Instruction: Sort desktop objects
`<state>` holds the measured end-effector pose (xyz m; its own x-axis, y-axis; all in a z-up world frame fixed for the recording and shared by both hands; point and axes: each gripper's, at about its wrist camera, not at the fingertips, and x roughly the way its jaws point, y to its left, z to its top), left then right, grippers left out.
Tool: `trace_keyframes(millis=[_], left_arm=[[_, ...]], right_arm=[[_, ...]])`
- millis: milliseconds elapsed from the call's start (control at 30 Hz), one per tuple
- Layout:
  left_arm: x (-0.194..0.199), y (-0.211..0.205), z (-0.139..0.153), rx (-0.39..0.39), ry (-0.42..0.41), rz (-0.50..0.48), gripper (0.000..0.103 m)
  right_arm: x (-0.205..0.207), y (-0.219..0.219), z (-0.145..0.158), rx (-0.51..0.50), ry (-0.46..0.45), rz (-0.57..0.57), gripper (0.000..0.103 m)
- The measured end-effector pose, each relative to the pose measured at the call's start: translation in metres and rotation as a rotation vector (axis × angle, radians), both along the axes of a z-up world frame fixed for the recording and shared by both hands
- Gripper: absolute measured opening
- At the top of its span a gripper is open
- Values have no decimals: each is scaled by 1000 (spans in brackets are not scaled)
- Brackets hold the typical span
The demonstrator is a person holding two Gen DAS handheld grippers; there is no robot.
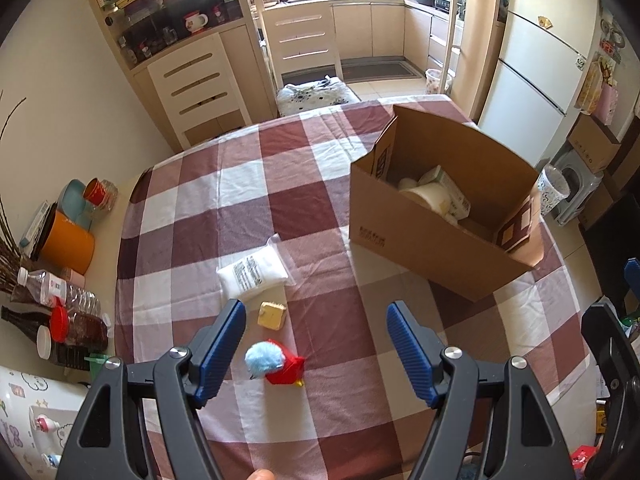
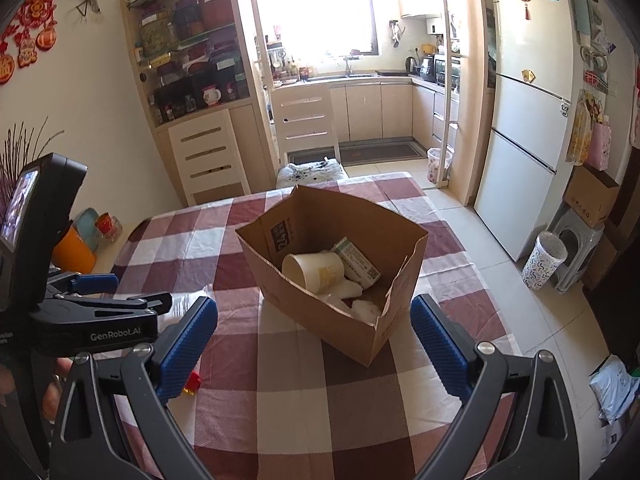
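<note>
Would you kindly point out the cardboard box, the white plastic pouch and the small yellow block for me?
cardboard box (image 1: 404, 236), left wrist view, near side wall.
white plastic pouch (image 1: 253, 274), left wrist view, printed middle.
small yellow block (image 1: 272, 315), left wrist view, top face.

White fridge (image 2: 524, 128), orange canister (image 1: 68, 242)

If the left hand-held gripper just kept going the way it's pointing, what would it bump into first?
Most likely the small toy with the blue fluffy ball and red body. It lies on the checked cloth just left of midway between the open left hand-held gripper's blue pads. Depth is hard to judge, so it could land beside it.
</note>
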<state>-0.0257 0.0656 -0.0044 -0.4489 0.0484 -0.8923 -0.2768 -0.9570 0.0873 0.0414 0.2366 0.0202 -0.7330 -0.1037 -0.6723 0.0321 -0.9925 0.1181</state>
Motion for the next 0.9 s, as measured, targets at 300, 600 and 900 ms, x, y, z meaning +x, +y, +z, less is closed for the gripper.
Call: trace_keyframes(millis=[300, 600, 900], left_arm=[[18, -60, -49, -19, -65, 62, 75], [34, -159, -112, 1, -158, 194, 75], [-12, -212, -144, -4, -152, 296, 75]], right_arm=[[5, -17, -30, 22, -64, 39, 99], [1, -51, -100, 111, -181, 112, 99], [-8, -104, -138, 158, -225, 270, 98]])
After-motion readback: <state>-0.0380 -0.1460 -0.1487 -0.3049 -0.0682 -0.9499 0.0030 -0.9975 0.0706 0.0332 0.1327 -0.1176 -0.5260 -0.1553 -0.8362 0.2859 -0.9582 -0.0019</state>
